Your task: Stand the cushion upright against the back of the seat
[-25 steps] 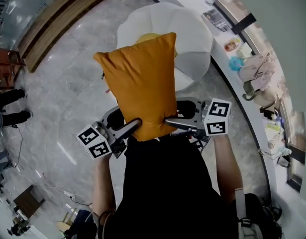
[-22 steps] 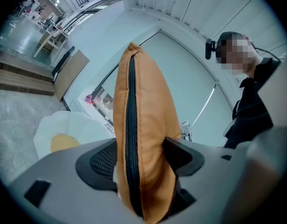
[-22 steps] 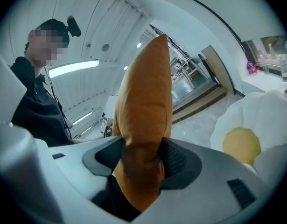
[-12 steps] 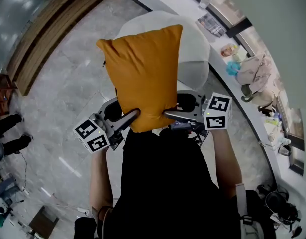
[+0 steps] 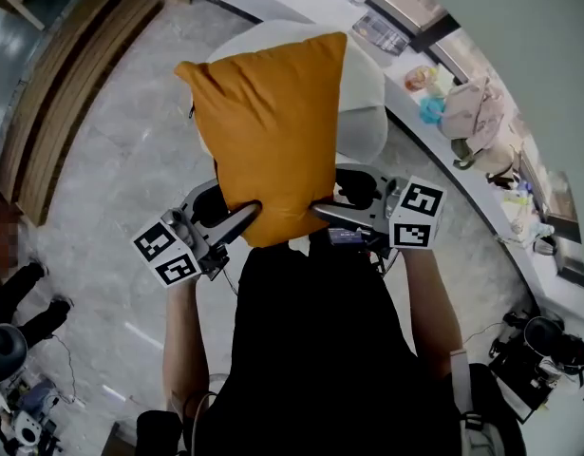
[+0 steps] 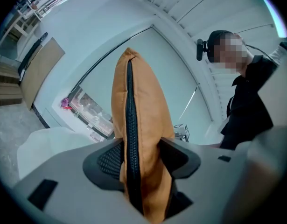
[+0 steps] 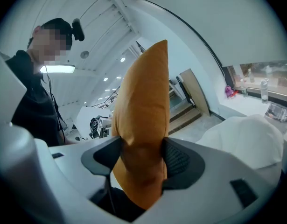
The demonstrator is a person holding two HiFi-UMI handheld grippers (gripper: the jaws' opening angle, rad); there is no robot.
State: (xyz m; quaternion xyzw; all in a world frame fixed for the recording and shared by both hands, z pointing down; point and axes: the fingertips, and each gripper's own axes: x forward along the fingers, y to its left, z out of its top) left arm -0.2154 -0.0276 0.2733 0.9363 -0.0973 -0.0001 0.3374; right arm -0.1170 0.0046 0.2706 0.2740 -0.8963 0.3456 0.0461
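Cushion [image 5: 268, 131] not yet on the seat [image 5: 369, 122]: I've both jaws pinching it, left gripper [image 5: 244, 218] just tightening, right gripper [image 5: 322, 213] just easing.

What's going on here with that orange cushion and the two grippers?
A person holds the orange cushion upright in the air, the left gripper and right gripper each clamped on its lower part from opposite sides. The left jaws have just been closing further on it, the right ones opening slightly, cushion between both. It is not yet on the white seat beyond.
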